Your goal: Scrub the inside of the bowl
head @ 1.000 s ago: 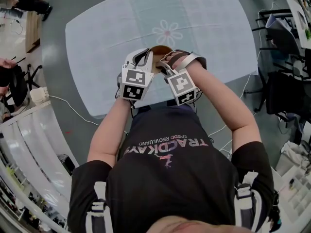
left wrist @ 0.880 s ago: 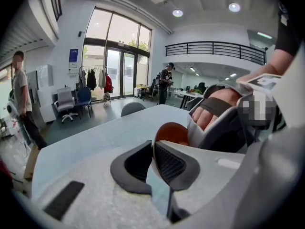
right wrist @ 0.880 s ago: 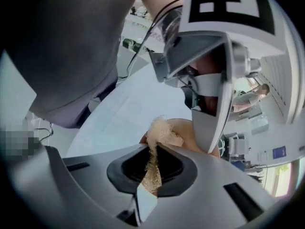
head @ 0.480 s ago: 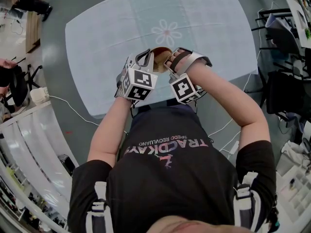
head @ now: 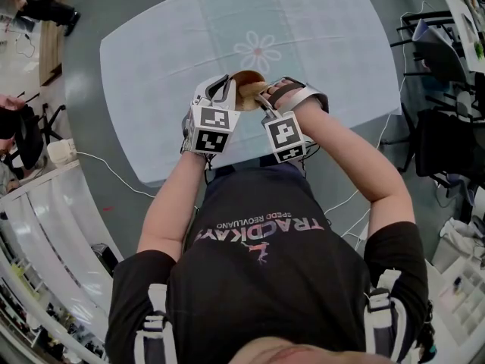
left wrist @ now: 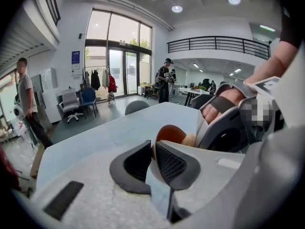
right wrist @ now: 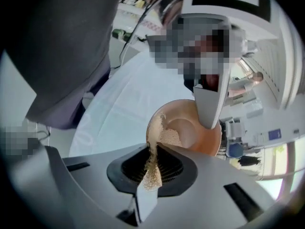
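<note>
An open hall with glazed doors surrounds a pale, rounded bench (head: 151, 67) printed with a flower. The smooth, round, terracotta-brown bowl (right wrist: 188, 128) is held tilted over the bench's near edge. The left claw (left wrist: 152, 149) has the bowl's thin wall between its ribbed pads, jaws opening, while the right claw (right wrist: 153, 151) is clamped on a coarse tan fibrous scrubber (right wrist: 152, 171) reaching inside the bowl. Scrubbing appears under way, though the distorted view does not show how clean the inside is, so further passes probably remain.
</note>
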Demonstrator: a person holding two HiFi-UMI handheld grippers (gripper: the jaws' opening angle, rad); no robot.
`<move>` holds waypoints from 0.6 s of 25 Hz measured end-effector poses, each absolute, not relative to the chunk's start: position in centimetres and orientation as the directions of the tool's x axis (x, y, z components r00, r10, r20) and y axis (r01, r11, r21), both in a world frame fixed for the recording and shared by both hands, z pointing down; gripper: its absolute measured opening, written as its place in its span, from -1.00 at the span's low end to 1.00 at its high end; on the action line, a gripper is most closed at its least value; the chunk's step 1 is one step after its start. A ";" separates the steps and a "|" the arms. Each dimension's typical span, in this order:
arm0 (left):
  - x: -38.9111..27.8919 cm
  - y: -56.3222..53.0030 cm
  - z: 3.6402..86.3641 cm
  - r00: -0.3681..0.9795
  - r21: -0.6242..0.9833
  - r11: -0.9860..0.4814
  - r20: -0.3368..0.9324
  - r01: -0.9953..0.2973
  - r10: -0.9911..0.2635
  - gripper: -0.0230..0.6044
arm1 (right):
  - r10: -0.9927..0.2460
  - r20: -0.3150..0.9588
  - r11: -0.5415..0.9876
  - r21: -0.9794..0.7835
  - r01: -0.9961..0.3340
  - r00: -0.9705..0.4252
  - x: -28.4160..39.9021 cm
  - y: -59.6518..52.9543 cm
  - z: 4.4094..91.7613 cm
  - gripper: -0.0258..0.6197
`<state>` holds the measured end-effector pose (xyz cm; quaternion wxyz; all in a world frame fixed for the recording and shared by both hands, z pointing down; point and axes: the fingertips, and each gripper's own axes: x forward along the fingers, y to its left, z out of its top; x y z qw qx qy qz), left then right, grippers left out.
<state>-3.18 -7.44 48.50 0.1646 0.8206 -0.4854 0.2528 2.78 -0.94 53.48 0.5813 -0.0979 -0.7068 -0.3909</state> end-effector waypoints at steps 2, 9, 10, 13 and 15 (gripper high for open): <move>-3.5 -7.9 48.3 0.390 0.050 -0.443 0.572 -0.895 -0.722 -0.81 | -0.276 0.899 0.755 0.421 0.503 -0.339 2.1 -0.5 53.3 -0.82; -5.0 -8.3 48.7 0.364 0.145 -0.346 0.568 -0.927 -0.738 -0.79 | -0.122 0.822 0.977 0.199 0.081 -0.556 -1.7 0.4 51.4 -0.82; -5.4 -8.3 48.9 0.361 0.154 -0.335 0.569 -0.929 -0.739 -0.80 | -0.101 0.793 0.990 0.140 0.019 -0.601 -2.0 0.3 50.8 -0.82; -6.5 -8.2 49.5 0.355 0.196 -0.297 0.570 -0.934 -0.741 -0.84 | -0.056 0.679 0.990 -0.056 -0.128 -0.732 -2.4 -0.1 48.7 -0.82; -7.1 -8.2 49.7 0.352 0.221 -0.275 0.569 -0.936 -0.743 -0.84 | -0.070 0.603 0.974 -0.132 -0.186 -0.794 -2.1 -0.5 47.5 -0.82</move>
